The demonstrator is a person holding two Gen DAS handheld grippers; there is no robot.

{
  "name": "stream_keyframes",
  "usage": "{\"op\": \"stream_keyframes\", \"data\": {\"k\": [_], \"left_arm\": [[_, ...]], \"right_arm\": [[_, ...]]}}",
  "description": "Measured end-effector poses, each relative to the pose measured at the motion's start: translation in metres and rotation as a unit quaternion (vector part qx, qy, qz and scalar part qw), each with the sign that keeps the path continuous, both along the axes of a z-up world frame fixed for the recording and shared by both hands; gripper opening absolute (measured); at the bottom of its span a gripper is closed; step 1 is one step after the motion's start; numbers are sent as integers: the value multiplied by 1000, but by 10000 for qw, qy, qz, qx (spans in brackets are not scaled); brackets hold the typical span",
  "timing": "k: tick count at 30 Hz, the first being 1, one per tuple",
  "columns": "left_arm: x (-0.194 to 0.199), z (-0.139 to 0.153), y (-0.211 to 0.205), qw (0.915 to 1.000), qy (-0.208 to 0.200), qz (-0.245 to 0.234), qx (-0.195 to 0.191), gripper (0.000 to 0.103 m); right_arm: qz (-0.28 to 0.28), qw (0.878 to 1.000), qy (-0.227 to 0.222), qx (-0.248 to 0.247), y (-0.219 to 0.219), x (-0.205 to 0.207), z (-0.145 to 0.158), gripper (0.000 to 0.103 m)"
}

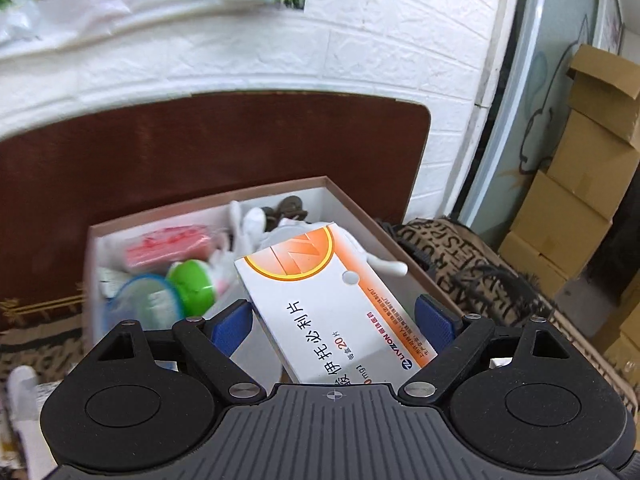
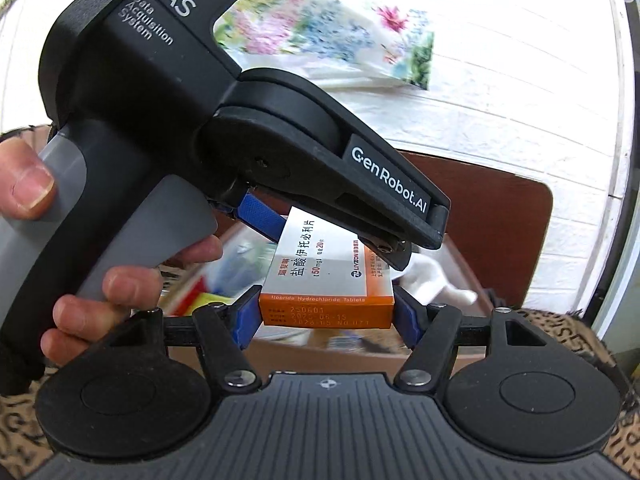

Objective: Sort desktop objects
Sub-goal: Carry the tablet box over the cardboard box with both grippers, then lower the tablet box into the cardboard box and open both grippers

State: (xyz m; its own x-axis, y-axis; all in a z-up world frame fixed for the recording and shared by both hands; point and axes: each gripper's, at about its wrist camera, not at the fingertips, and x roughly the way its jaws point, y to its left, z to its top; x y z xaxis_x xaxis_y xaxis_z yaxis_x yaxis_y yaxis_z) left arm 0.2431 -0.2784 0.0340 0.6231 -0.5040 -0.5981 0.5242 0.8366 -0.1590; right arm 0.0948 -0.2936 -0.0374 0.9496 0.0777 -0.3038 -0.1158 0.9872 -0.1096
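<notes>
Gripping white-orange medicine box [image 2: 326, 292], both grippers

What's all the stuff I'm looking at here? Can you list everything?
medicine box: one, white and orange, held over the storage box by both tongs
storage box: one, brown rim, white inside, on the table
green round item: one, inside storage box
pink packet: one, inside storage box
cardboard cartons: several, tan, stacked at right
left tongs: black, blue pads, gripping the box's sides
right tongs: black, blue pads, gripping its orange end
hand: one, holding left tongs' handle
</notes>
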Motion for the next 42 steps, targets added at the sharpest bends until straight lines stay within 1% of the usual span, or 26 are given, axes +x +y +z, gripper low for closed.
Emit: {"op": "stream_keyframes", "data": {"k": [3, 4, 5, 10, 11, 12, 14, 17, 18, 19, 20, 22, 25, 30, 34, 39, 41, 42], "left_arm": [[20, -10, -11, 9997, 226, 13, -74, 88], [25, -13, -13, 9996, 258, 14, -79, 88], [29, -16, -17, 9996, 271, 18, -68, 88], [47, -24, -28, 9993, 359, 24, -54, 88], [50, -25, -30, 9993, 368, 17, -66, 88], [52, -27, -31, 9993, 367, 7, -75, 89], [55, -30, -32, 9992, 376, 2, -113, 94], [55, -33, -31, 9994, 319, 19, -121, 98], [54, -34, -30, 9995, 312, 19, -112, 102], [53, -33, -28, 9995, 297, 49, -112, 103], [52, -33, -26, 9995, 269, 77, -136, 103], [50, -32, -21, 9994, 261, 87, -212, 103], [49, -31, -15, 9991, 301, 138, -263, 103], [35, -25, -5, 9995, 128, 176, -214, 103], [17, -14, 9, 9993, -13, 168, -338, 103], [-21, 3, 40, 9981, -272, 142, -532, 103], [-41, 8, 58, 9974, -404, 155, -574, 103], [-52, 9, 68, 9969, -456, 135, -625, 103]], "right_arm": [[-26, 10000, 53, -35, -12, 16, -7, 71], [-19, 10000, 79, 4, -23, 4, -11, 71], [-11, 9999, 99, 50, -27, 9, -13, 71], [-28, 9998, 175, 80, -44, 46, -21, 71], [-41, 9998, 190, 86, -55, 60, -22, 71], [-56, 9997, 198, 91, -57, 63, -23, 71], [-81, 9997, 210, 73, -52, 54, -22, 71], [-163, 9994, 301, 0, -53, 61, -26, 71], [-248, 9991, 350, -28, -53, 63, -28, 72], [-307, 9988, 383, -28, -54, 65, -30, 72], [-363, 9985, 407, -30, -55, 67, -31, 73], [-472, 9981, 395, -94, -54, 66, -33, 89], [-652, 9970, 286, -292, -48, 61, -34, 98], [-785, 9958, 246, -396, -39, 55, -31, 101], [-972, 9944, 45, -421, -32, 41, -19, 102], [-1012, 9944, -152, -265, -18, 12, -1, 102], [-1000, 9948, -128, -174, -7, -5, 4, 102], [-979, 9951, -107, -116, -6, -7, 7, 102]]}}
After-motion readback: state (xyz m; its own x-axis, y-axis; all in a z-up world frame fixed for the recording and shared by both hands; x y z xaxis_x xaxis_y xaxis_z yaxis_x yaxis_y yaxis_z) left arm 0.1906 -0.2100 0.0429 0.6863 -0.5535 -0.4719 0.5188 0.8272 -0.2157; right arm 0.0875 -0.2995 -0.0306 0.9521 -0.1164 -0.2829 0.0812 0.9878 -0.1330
